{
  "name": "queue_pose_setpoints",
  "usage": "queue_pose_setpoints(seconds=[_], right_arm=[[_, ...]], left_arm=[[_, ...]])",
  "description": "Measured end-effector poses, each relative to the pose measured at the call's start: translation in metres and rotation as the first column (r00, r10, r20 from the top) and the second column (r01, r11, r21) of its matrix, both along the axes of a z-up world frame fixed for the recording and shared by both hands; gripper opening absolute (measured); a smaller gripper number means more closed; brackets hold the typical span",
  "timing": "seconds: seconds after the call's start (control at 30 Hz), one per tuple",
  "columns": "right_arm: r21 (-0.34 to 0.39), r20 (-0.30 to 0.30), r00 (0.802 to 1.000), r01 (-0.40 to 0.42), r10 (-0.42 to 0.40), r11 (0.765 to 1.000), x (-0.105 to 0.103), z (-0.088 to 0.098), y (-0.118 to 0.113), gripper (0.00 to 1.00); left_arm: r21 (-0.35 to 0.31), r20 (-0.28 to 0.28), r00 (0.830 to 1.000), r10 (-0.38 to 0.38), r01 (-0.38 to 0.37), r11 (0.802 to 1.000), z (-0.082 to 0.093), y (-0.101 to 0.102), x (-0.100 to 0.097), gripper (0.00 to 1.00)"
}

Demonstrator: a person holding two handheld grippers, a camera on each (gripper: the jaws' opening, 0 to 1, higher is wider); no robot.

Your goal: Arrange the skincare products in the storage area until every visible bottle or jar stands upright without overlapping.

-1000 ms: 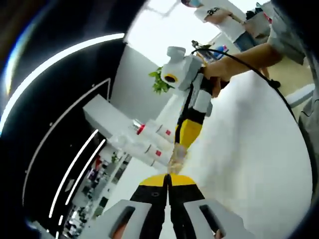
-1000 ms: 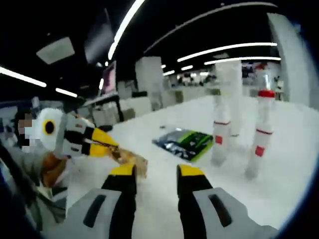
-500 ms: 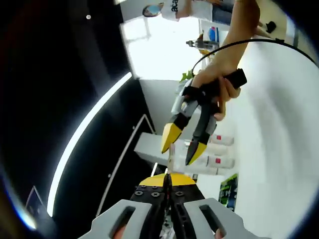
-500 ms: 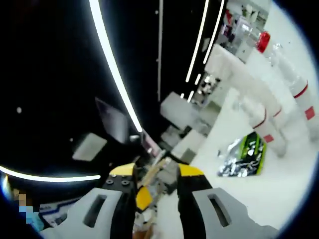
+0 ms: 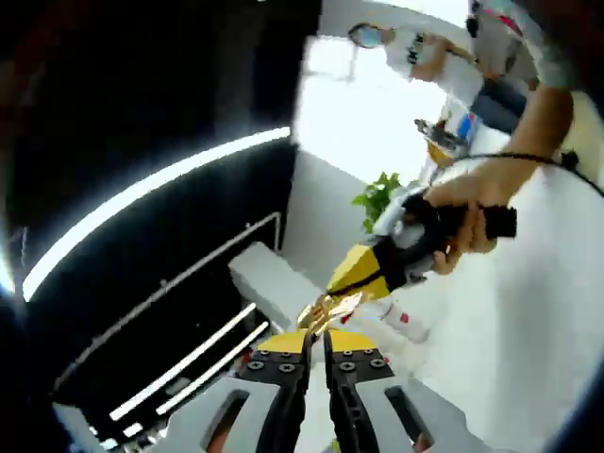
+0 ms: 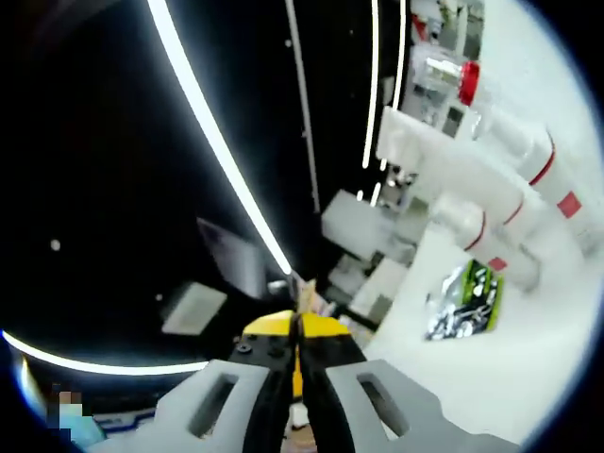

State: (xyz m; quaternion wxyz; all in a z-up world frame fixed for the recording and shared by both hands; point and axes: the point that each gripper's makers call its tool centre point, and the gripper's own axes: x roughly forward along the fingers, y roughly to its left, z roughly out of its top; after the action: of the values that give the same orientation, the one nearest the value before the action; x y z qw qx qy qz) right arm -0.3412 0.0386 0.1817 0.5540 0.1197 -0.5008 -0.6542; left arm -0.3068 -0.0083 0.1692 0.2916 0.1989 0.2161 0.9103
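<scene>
The skincare bottles (image 6: 514, 193) are tall white tubes with red bands and small red labels, one with a red cap (image 6: 467, 83); in the right gripper view they stand close together on the white table (image 6: 528, 349), tilted across the picture by the camera's roll. Just beside them on the table lies a green and silver packet (image 6: 465, 300). The right gripper (image 6: 296, 327) has its yellow-tipped jaws pressed together on a thin, pale brown sliver. In the left gripper view the left gripper (image 5: 316, 342) is also closed, jaws touching, and the right gripper, held in a hand (image 5: 467, 225), meets it tip to tip over a small golden scrap (image 5: 319, 309), with a bottle lying behind.
</scene>
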Motion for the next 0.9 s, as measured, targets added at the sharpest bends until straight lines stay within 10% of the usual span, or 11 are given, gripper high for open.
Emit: queue_pose_setpoints(seconds=[0.13,0.27,0.43,0.7,0.8,0.9], right_arm=[[-0.011,0.018,0.998,0.061,-0.061,0.998,-0.013,-0.002,0.008,0.0],[-0.074,0.036,0.996,0.079,-0.077,0.994,-0.012,0.002,0.012,0.0],[-0.099,0.112,0.989,0.106,-0.094,0.989,-0.028,0.002,0.008,0.0],[-0.119,0.007,0.987,0.157,-0.158,0.98,-0.018,0.038,-0.02,0.0],[-0.08,-0.101,0.961,0.25,-0.257,0.965,-0.018,0.043,-0.027,0.0],[-0.122,-0.176,0.923,0.323,-0.341,0.938,-0.019,0.052,-0.024,0.0]], left_arm=[[0.226,0.2,0.966,-0.162,0.116,0.967,-0.003,0.009,-0.006,0.22],[0.477,0.305,0.845,-0.439,0.263,0.838,0.005,0.02,-0.001,0.33],[0.667,0.287,0.751,-0.595,0.289,0.687,0.021,0.01,-0.007,0.45],[0.767,0.228,0.741,-0.631,0.263,0.585,0.015,-0.018,-0.019,0.44],[0.838,0.166,0.677,-0.717,0.286,0.464,0.024,-0.025,-0.015,0.44],[0.873,0.131,0.629,-0.766,0.293,0.39,0.025,-0.032,-0.014,0.45]])
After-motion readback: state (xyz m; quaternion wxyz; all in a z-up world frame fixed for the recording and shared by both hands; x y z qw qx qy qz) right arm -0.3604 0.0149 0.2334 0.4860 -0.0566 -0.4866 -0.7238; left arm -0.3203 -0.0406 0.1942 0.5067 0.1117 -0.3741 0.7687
